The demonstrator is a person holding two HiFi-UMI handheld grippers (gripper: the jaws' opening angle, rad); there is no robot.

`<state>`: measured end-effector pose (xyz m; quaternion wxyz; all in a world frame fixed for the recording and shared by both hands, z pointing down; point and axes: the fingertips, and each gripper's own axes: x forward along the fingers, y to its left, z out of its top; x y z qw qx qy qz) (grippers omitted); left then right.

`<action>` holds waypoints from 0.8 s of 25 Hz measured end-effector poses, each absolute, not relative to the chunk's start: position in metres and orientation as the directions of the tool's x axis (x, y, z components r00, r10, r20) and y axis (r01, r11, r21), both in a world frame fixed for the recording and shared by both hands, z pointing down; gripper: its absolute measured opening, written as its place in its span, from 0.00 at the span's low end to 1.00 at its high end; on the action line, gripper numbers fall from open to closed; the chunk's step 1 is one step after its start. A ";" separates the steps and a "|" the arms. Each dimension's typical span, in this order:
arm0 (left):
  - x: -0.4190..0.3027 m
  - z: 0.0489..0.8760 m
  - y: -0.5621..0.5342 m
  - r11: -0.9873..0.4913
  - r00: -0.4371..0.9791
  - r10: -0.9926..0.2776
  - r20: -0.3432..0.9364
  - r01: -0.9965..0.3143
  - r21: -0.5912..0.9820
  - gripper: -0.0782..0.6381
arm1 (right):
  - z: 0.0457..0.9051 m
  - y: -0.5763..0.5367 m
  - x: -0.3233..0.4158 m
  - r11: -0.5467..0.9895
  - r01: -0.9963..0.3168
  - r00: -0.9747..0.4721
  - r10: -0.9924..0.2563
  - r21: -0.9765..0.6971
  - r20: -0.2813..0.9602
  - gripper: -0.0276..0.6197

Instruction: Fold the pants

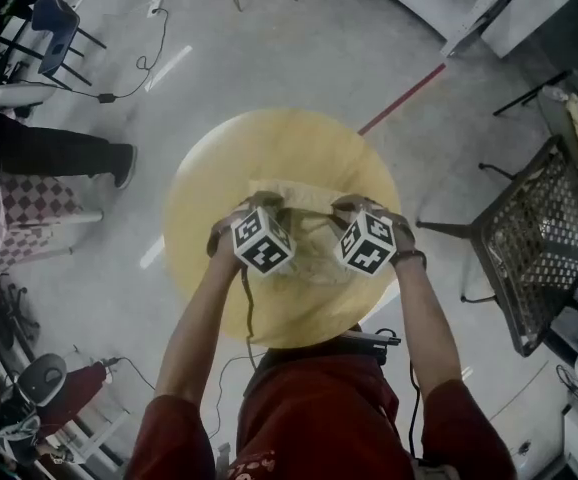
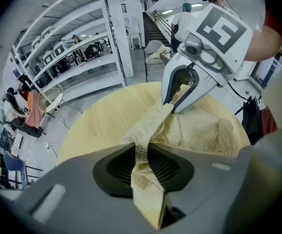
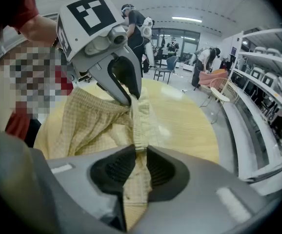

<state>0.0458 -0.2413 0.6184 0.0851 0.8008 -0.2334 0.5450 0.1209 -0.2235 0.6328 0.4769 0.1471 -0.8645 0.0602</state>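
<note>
Pale yellow checked pants point(image 1: 307, 256) lie bunched on a round yellow table point(image 1: 219, 168). Both grippers hang over them side by side, each with a marker cube on top. My left gripper point(image 1: 256, 204) is shut on a strip of the pants' edge point(image 2: 142, 152), which runs between its pads. My right gripper point(image 1: 355, 206) is shut on the same band point(image 3: 136, 150) a short way along. The band stretches taut between the two. In the left gripper view the right gripper point(image 2: 170, 107) pinches the cloth; in the right gripper view the left gripper point(image 3: 131, 100) does likewise. The rest of the pants point(image 3: 87, 126) sags onto the table.
A metal mesh chair point(image 1: 539, 238) stands right of the table. A person's legs point(image 1: 49, 153) and a blue chair point(image 1: 54, 23) are at the far left. Cables trail on the floor. White shelving point(image 2: 77, 57) and several people stand in the background.
</note>
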 end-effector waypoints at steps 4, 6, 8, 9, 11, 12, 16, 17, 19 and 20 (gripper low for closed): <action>0.049 0.626 -0.249 -0.872 0.281 -0.293 0.914 -0.471 -0.135 0.24 | 0.642 -0.229 0.124 0.947 -0.318 -0.495 -0.202 0.040 0.845 0.16; 0.049 0.629 -0.252 -0.871 0.268 -0.305 0.914 -0.468 -0.154 0.25 | 0.646 -0.232 0.125 0.944 -0.326 -0.490 -0.212 0.048 0.845 0.18; 0.048 0.631 -0.254 -0.870 0.262 -0.312 0.913 -0.466 -0.163 0.26 | 0.647 -0.235 0.126 0.938 -0.342 -0.490 -0.224 0.051 0.843 0.19; 0.048 0.631 -0.255 -0.868 0.265 -0.313 0.912 -0.469 -0.161 0.26 | 0.646 -0.236 0.128 0.934 -0.353 -0.492 -0.232 0.051 0.839 0.20; 0.050 0.630 -0.255 -0.863 0.273 -0.316 0.908 -0.481 -0.156 0.26 | 0.642 -0.239 0.132 0.924 -0.379 -0.498 -0.254 0.055 0.829 0.21; 0.050 0.629 -0.256 -0.860 0.276 -0.321 0.906 -0.486 -0.156 0.26 | 0.640 -0.241 0.134 0.918 -0.391 -0.500 -0.268 0.062 0.823 0.21; 0.047 0.618 -0.252 -0.857 0.286 -0.339 0.896 -0.487 -0.169 0.27 | 0.623 -0.240 0.141 0.893 -0.439 -0.494 -0.330 0.097 0.804 0.21; 0.046 0.616 -0.251 -0.856 0.289 -0.344 0.894 -0.488 -0.172 0.27 | 0.619 -0.240 0.142 0.888 -0.450 -0.496 -0.341 0.099 0.799 0.21; 0.047 0.611 -0.250 -0.853 0.294 -0.356 0.887 -0.490 -0.180 0.27 | 0.610 -0.239 0.144 0.879 -0.470 -0.512 -0.349 0.083 0.785 0.21; 0.048 0.609 -0.249 -0.852 0.297 -0.362 0.884 -0.490 -0.185 0.27 | 0.604 -0.237 0.144 0.875 -0.479 -0.525 -0.348 0.069 0.776 0.21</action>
